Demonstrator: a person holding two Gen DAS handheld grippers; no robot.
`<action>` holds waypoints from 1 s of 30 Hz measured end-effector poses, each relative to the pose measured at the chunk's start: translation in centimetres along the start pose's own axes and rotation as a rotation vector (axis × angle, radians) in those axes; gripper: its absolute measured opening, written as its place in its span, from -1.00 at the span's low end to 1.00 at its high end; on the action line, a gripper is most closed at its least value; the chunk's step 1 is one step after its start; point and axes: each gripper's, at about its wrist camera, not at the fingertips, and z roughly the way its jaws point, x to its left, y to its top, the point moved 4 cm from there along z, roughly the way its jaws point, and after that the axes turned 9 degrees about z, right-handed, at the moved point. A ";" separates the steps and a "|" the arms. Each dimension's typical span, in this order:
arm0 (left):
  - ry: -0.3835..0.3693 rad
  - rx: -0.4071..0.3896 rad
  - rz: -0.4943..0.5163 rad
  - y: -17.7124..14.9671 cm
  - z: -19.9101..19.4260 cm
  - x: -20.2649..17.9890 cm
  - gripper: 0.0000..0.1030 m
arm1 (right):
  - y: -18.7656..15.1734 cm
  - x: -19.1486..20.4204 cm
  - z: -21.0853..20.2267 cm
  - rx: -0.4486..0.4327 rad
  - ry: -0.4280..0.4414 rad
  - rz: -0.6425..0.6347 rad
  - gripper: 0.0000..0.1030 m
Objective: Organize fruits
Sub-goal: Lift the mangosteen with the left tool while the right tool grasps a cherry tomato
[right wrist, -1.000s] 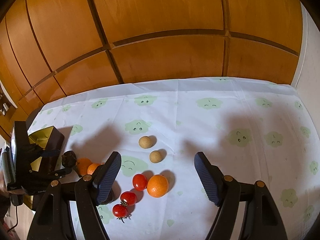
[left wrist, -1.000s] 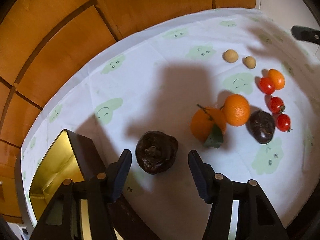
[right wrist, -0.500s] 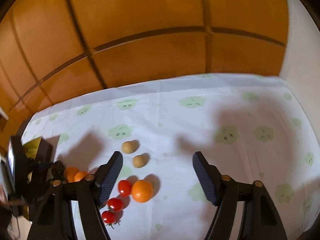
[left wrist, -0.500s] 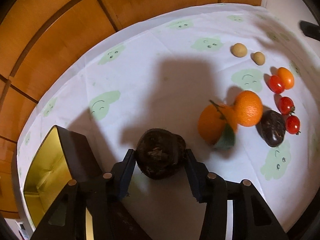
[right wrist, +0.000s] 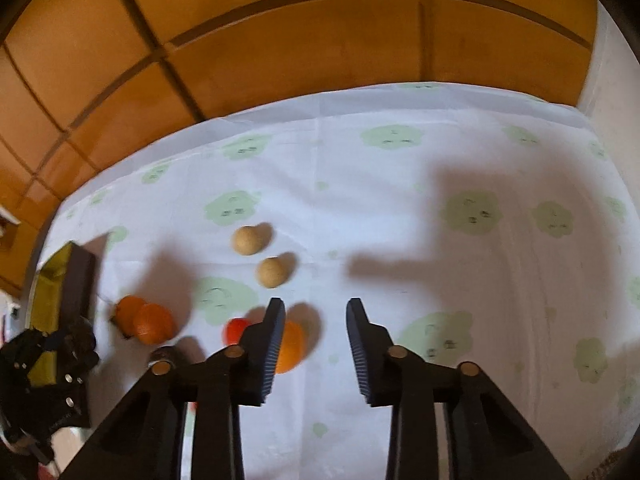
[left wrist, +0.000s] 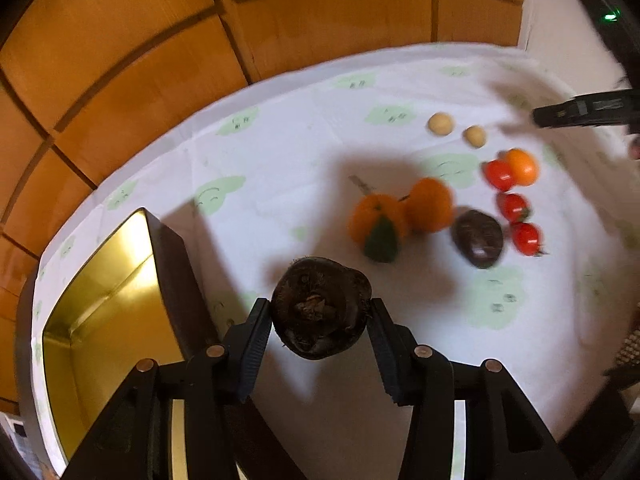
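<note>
Left tongs [left wrist: 319, 316] gripping dark fruit [left wrist: 320, 312] beside gold-lined tin [left wrist: 100, 312]

— What was behind the table?

— A wall [right wrist: 304, 36] of orange-brown wood panels with dark lines between them. It looked a bit shiny.

— And on the right?

— A plain white wall [right wrist: 608, 80] met the wood there.

— What covered the table?

— A white cloth [right wrist: 400, 208] with little green cloud faces on it.

— Was it bright?

— Light fell from above. Dark shadows lay across the cloth.
</note>
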 end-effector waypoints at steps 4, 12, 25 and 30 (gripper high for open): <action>-0.028 -0.062 -0.007 -1.0 -2.2 -3.3 -0.04 | -1.1 2.8 -0.1 0.092 0.208 -0.064 -0.46; -0.034 -0.094 -0.087 -4.0 -1.6 -8.1 -0.04 | -5.8 6.1 2.8 0.314 0.185 -0.247 -0.45; -0.067 -0.144 -0.186 -5.0 -0.3 -8.9 -0.04 | -7.7 5.8 4.7 0.371 0.109 -0.275 -0.45; -0.067 -0.145 -0.195 -5.0 -0.3 -9.0 -0.03 | -7.4 5.4 4.8 0.354 0.100 -0.274 -0.45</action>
